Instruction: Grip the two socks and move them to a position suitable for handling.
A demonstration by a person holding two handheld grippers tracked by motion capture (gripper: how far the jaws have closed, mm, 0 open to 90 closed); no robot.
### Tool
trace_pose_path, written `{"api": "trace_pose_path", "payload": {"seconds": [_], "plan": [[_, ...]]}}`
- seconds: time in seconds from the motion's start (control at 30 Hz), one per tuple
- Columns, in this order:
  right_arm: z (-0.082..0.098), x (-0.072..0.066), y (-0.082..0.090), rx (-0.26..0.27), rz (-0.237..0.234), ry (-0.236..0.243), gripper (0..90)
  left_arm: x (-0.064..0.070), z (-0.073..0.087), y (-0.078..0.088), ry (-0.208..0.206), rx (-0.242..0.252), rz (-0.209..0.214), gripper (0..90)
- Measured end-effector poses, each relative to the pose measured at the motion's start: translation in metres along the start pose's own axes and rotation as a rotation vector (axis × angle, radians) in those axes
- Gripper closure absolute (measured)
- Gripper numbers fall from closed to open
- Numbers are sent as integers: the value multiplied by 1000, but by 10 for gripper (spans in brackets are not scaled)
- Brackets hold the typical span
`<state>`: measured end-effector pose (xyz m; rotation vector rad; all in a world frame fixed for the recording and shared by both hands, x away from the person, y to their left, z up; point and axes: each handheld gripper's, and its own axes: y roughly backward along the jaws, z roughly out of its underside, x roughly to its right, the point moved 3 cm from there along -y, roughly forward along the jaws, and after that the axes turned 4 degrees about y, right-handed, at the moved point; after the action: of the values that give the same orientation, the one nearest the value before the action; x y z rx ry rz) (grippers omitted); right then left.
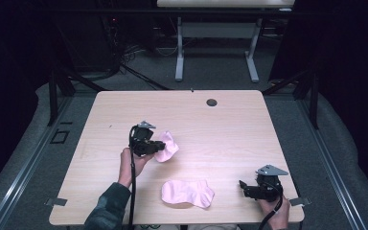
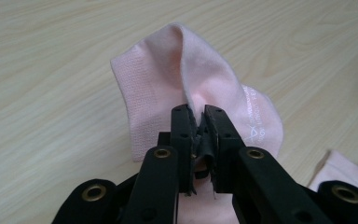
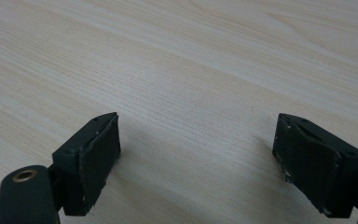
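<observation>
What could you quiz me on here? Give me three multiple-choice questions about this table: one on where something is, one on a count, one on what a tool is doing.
1. Where does the flat sock lie?
A. near the table's front edge
B. beside the dark hole at the table's far edge
C. on the floor

2. How many pink socks are there?
A. one
B. two
C. four

3. What is the left gripper doing?
A. standing open
B. pinching the other sock
C. holding a cup

Answers: 1 A, it rests just ahead of the person. 2 B, one lies flat and one is held. 3 B, pink cloth sits between its closed fingers; the right gripper is open over bare table.
</observation>
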<state>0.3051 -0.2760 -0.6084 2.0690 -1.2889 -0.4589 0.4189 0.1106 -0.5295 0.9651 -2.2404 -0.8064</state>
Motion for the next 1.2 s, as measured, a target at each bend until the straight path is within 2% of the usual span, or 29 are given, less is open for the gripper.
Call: {"api": "trace_pose_path", "payload": {"seconds": [0.1,0.13,0.2,0.37,0.4,0.43,0.5,0.53,0.57,0.63,0.67,0.8,0.93,1.03,1.13,1.17,1.2], "plan": [[0,0,0,0,0,0,144,14,-2,-11,-18,-18,50,826],[0,0,0,0,0,0,144,14,-2,-11,-18,-18,50,825],[0,0,0,0,0,0,144,20,-2,-18,-42,-38,66,826],[0,0,0,0,0,0,144,40,2,-43,-85,-100,110,825],[0,0,0,0,0,0,144,40,2,-43,-85,-100,110,825],[0,0,0,0,0,0,144,45,3,-51,-104,-119,123,825],[0,0,0,0,0,0,144,48,3,-55,-103,-122,130,825],[0,0,0,0,0,0,145,52,4,-62,-125,-144,138,825],[0,0,0,0,0,0,144,55,5,-65,-127,-148,149,825],[0,0,0,0,0,0,144,56,5,-68,-132,-154,152,825],[0,0,0,0,1,0,145,58,6,-73,-150,-170,159,824],[0,0,0,-1,0,2,144,59,8,-81,-177,-195,165,823],[0,0,0,-3,1,2,145,57,10,-87,-183,-213,176,816],[0,0,0,-1,0,2,145,57,10,-87,-175,-208,181,805],[0,0,0,0,1,0,145,56,9,-85,-173,-198,189,751],[0,0,0,-2,0,2,144,55,9,-84,-168,-190,193,696],[0,0,0,0,1,0,144,54,9,-82,-163,-186,193,565]]}}
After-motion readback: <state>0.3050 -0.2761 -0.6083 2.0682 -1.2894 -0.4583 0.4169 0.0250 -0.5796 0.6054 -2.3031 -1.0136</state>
